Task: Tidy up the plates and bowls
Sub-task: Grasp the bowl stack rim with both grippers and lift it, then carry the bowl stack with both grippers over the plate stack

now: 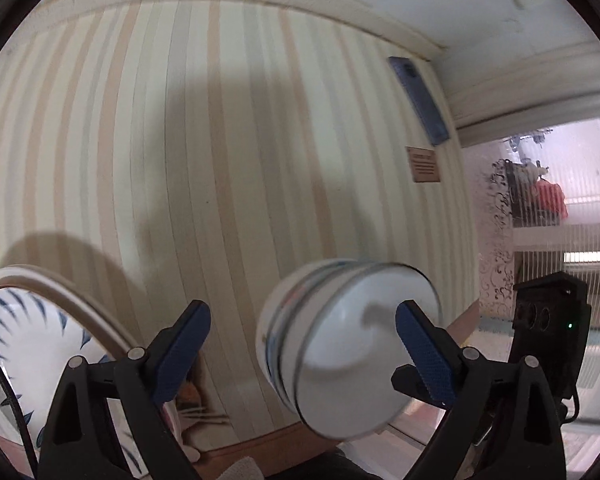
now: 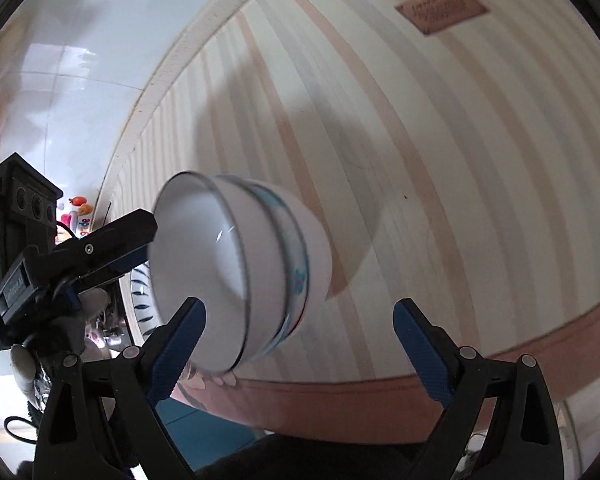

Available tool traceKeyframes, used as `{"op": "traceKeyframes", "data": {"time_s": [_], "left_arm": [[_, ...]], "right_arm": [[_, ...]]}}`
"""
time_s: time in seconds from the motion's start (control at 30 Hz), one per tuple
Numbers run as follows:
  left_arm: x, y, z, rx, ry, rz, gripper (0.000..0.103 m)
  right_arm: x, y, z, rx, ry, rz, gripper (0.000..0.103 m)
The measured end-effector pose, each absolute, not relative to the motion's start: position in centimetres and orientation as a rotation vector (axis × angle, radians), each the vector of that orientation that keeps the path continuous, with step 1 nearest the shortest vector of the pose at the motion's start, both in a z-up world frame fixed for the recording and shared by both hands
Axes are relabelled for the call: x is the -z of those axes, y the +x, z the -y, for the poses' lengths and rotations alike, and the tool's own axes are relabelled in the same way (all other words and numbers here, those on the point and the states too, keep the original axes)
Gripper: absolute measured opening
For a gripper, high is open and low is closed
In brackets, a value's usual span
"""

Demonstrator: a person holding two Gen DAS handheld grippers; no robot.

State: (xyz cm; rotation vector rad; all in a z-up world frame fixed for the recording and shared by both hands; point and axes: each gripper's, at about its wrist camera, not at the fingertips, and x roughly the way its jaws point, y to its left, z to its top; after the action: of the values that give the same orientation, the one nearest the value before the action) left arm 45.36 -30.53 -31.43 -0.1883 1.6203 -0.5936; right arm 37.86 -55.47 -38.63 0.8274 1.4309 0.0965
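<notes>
Surface: striped cloth point(image 1: 228, 152) in cream and tan, spread under everything
Bowls: white nested bowls point(image 1: 348, 344), tipped sideways, blurred
Left gripper point(image 1: 304, 340): spread wide; right finger inside the bowl rim
Right gripper point(image 2: 300, 334): spread wide, holding nothing; bowls above its left finger
Plate: blue-leaf plate point(image 1: 28, 344), far left

Striped cloth point(image 1: 228, 140), cream with tan and grey bands, fills most of both views. Blue flat case point(image 1: 418, 100) at 1 o'clock near cloth's edge. Brown label point(image 1: 424, 164) just below it. Frosted patterned glass point(image 1: 540, 208) at 3 o'clock; red item behind, blurred.
</notes>
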Motion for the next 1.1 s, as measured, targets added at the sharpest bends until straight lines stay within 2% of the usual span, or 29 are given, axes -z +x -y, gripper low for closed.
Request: {"op": "traceKeyframes", "data": {"time_s": [0.17,0.2,0.3,0.33,0.4,0.43,0.5,0.57,1.1], "left_arm": [[33.9,45.8,31.0,0.580,-0.171,-1.689,0.086],[34.4,45.7,31.2,0.587,-0.169,-1.699,0.080],[35.4,45.4,31.7,0.608,-0.163,-1.730,0.076],[35.6,45.4,31.8,0.607,-0.169,-1.739,0.062],[36.1,45.2,31.8,0.634,-0.230,-1.763,0.055],[36.1,45.1,31.6,0.636,-0.247,-1.762,0.054],[35.9,44.9,31.6,0.631,-0.247,-1.748,0.054],[35.9,44.9,31.4,0.628,-0.253,-1.744,0.054],[35.0,44.3,30.8,0.558,-0.227,-1.704,0.053]], "right_arm": [[41.1,39.0,55.1,-0.122,0.844,-1.469,0.097],[41.7,39.1,55.0,-0.126,0.850,-1.480,0.097],[43.3,39.5,54.8,-0.150,0.885,-1.503,0.097],[43.4,39.7,54.9,-0.154,0.897,-1.507,0.097],[43.4,40.3,54.9,-0.163,0.899,-1.491,0.094],[43.5,40.5,54.8,-0.167,0.903,-1.497,0.094],[43.7,40.8,54.7,-0.186,0.927,-1.492,0.069],[44.4,41.0,54.4,-0.210,0.970,-1.499,0.062],[43.8,41.8,52.0,-0.231,0.965,-1.478,0.059]]}}
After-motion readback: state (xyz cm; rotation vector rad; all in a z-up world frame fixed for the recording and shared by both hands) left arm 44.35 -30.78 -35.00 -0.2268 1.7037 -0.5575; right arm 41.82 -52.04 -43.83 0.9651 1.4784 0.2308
